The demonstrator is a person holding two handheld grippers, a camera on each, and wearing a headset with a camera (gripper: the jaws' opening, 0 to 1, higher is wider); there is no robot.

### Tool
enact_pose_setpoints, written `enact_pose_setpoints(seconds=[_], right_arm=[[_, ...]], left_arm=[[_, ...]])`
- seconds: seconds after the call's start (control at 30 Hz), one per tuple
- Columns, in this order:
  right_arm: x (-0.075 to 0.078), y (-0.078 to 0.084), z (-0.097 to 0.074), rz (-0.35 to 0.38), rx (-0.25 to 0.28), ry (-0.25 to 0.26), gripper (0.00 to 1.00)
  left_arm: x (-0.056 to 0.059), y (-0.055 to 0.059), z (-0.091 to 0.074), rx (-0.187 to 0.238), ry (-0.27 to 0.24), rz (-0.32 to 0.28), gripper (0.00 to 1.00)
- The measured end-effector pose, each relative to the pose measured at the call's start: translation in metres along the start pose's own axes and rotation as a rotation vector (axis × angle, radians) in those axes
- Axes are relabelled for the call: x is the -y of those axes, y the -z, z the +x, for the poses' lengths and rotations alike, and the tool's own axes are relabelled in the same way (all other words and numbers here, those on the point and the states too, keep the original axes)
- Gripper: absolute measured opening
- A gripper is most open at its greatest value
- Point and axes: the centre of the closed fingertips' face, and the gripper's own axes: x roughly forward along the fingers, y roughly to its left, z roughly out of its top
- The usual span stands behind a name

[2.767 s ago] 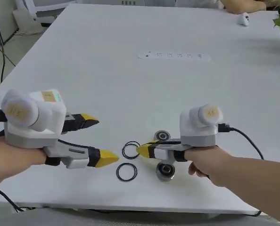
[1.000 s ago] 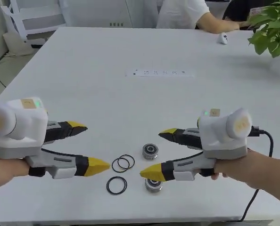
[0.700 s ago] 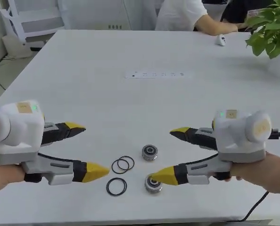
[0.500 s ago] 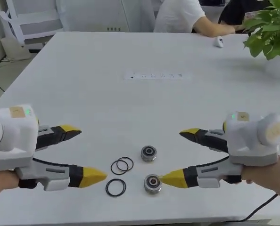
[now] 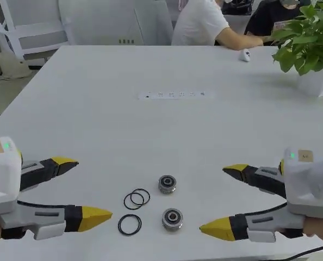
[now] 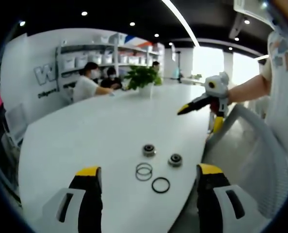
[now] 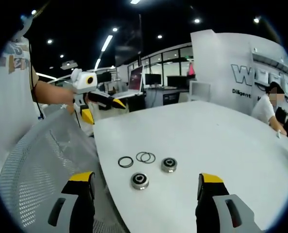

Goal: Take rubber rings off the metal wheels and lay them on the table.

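My left gripper and right gripper match. Each has a boxy white housing, grey beneath it, with black jaws ahead of it ending in yellow tips. On top of the housing sit a green light and a tan label. A black cable shows under the right one. I wear a white printed T-shirt.

Three cams, one worktop
Head cam looks down from the near edge. Both claw cams sit low at opposite sides, facing inward, and all share the wheels and rings.
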Motion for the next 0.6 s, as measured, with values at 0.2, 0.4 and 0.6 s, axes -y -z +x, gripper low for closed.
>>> enact_pose_setpoints(seconds=[0.2,0.4,0.6], right_arm=[[0.0,0.004,-0.005,0.0,-0.009,0.017,0.87],[0.002,0.005,-0.013,0.027,0.004,0.04,0.87],[0.005,0.007,-0.019,0.03,0.012,0.057,0.87]], left_arm=[[0.0,0.003,-0.003,0.014,-0.013,-0.031,0.81],[0.0,0.004,-0.012,0.025,-0.034,-0.046,0.82],[0.0,0.003,-0.016,0.027,-0.047,-0.044,0.82]])
